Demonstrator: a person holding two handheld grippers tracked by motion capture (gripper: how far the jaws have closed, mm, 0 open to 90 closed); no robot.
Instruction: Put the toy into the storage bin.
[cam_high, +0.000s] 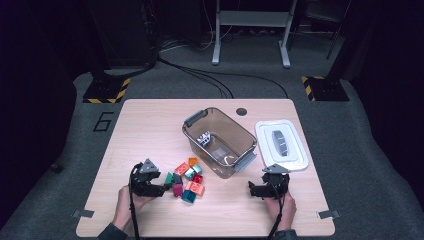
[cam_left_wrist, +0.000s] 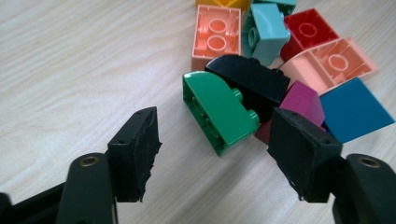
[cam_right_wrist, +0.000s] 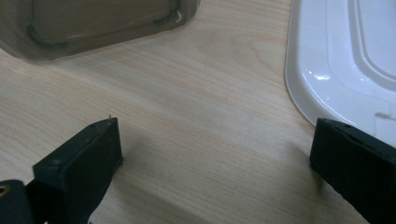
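Observation:
A pile of toy bricks (cam_high: 187, 180) lies on the wooden table (cam_high: 150, 130), in front of a clear brown bin (cam_high: 192, 137). My left gripper (cam_high: 166, 186) is low at the pile's left side. Its jaws stand apart around a green rounded brick (cam_left_wrist: 217, 109), and the pads (cam_left_wrist: 135, 149) do not touch it. Behind the green brick are a black brick (cam_left_wrist: 250, 77), a magenta one (cam_left_wrist: 306, 100) and a blue one (cam_left_wrist: 355, 109). My right gripper (cam_high: 260, 187) rests open, wide, over bare table (cam_right_wrist: 217, 135).
The bin's white lid (cam_high: 281, 145) lies flat to the right of the bin, close to my right gripper's right jaw (cam_right_wrist: 327, 84). One small patterned block (cam_high: 203, 138) sits inside the bin. Salmon (cam_left_wrist: 217, 35), teal (cam_left_wrist: 268, 30) and red (cam_left_wrist: 308, 30) bricks lie farther back.

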